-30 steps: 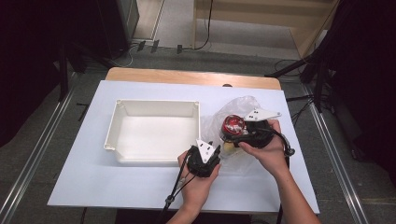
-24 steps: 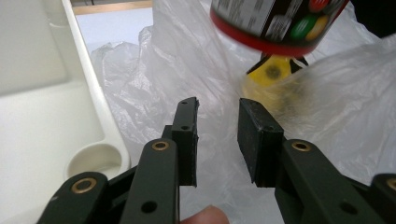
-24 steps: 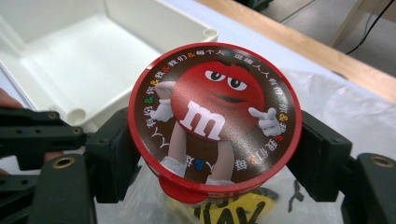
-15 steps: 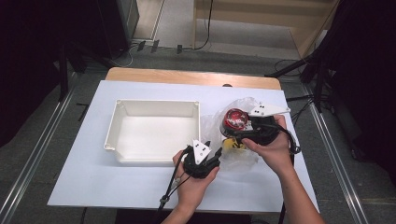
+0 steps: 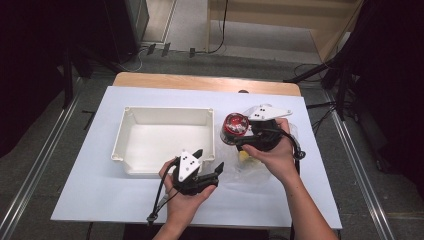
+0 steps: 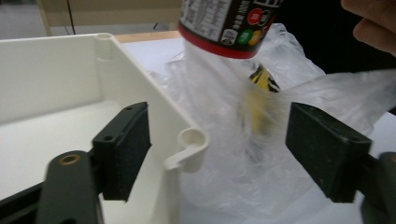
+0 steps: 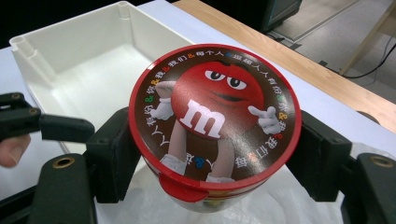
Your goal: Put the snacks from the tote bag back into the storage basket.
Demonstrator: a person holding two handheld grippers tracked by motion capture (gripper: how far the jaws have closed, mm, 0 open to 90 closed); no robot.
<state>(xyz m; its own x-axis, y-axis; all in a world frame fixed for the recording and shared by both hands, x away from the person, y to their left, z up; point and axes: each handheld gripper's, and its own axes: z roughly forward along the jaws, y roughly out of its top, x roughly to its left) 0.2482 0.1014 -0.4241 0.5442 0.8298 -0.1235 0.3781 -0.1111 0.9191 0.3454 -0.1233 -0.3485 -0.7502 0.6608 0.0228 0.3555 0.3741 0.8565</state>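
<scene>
Right gripper (image 5: 239, 143) clamped on rigid, slick candy tub (image 5: 234, 128) at centre frame, gripping sides below lid; left gripper (image 5: 209, 163) released, just opening off clear plastic bag (image 5: 250, 167).

Candy tub lid (image 7: 212, 119), red rim, held right of the white bin: large white lowercase "m" on the chest of a red cartoon candy figure; a ring of Chinese characters circles the brown border.

Tub side label (image 6: 224, 21): small white print and round red, green and yellow badges, too small to read.
</scene>
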